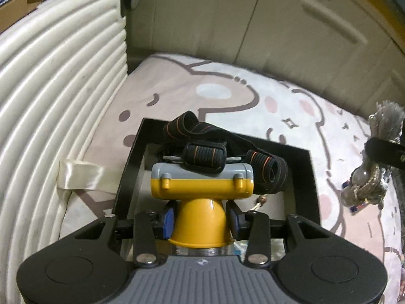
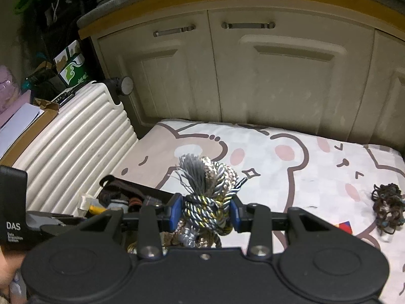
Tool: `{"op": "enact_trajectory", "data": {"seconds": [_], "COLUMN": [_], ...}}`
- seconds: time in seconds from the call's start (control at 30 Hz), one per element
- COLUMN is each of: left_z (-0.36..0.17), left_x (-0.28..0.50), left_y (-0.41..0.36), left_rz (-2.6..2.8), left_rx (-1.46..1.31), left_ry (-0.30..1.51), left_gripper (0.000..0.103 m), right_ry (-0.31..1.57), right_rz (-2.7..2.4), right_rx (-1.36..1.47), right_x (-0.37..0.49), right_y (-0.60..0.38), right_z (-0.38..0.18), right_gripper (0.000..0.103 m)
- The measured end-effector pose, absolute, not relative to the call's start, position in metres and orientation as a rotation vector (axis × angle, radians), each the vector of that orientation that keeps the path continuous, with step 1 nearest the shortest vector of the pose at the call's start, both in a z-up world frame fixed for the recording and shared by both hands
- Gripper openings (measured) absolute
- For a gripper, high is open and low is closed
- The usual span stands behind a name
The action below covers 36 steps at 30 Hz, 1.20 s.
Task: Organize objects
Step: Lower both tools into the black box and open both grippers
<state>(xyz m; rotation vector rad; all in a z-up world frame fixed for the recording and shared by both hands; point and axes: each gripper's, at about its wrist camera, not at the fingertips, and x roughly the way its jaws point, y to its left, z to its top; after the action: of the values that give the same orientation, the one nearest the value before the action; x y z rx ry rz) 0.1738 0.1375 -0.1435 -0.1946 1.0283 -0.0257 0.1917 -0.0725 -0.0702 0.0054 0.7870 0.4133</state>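
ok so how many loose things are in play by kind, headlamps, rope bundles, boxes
yellow and grey headlamp with black elastic strap, in the left gripper: 1
rope bundles: 2, grey-gold twisted cord in the right gripper, dark brown tangle on the bear-print sheet
black open box: 1
total: 4

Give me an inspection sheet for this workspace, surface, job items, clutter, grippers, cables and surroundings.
Surface: bear-print bed cover, mostly bare.
Job's things: yellow and grey headlamp with black elastic strap, held above an open black box; grey and gold tasselled cord bundle; dark tangled cord lying loose on the cover.
Clutter: small coloured card near the tangled cord.
Grippers: left gripper shut on the headlamp's yellow neck; right gripper shut on the cord bundle.
Cables: nothing seen.
Surroundings: white ribbed suitcase to the left, cream cabinet doors behind, boxes stacked in the left corner.
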Motion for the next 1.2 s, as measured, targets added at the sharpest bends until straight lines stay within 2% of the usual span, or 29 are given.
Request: {"op": "enact_trajectory", "data": {"seconds": [0.6, 0.63, 0.67, 0.7, 0.73, 0.9, 1.2], "left_z": [-0.167, -0.166, -0.164, -0.162, -0.161, -0.160, -0.152], "left_x": [0.190, 0.190, 0.189, 0.189, 0.189, 0.189, 0.184], "left_y": [0.140, 0.140, 0.141, 0.142, 0.144, 0.145, 0.144], "left_rz": [0.043, 0.045, 0.050, 0.059, 0.047, 0.051, 0.048], "left_rx": [-0.106, -0.107, -0.111, -0.121, -0.148, -0.170, -0.180], "left_ry": [1.037, 1.028, 1.014, 0.999, 0.994, 1.004, 1.002], "left_gripper": [0.045, 0.050, 0.065, 0.071, 0.073, 0.074, 0.074], "right_ry": [0.877, 0.886, 0.904, 0.919, 0.931, 0.940, 0.940], "right_rz": [0.541, 0.538, 0.533, 0.523, 0.510, 0.484, 0.460], "right_rx": [-0.133, -0.137, -0.140, -0.139, -0.137, -0.140, -0.114], "right_x": [0.208, 0.209, 0.212, 0.213, 0.214, 0.215, 0.210], "right_y": [-0.020, -0.018, -0.018, -0.018, -0.019, -0.023, -0.030], "right_z": [-0.108, -0.111, -0.114, -0.116, -0.118, -0.117, -0.111], "right_gripper": [0.040, 0.040, 0.041, 0.044, 0.044, 0.055, 0.049]}}
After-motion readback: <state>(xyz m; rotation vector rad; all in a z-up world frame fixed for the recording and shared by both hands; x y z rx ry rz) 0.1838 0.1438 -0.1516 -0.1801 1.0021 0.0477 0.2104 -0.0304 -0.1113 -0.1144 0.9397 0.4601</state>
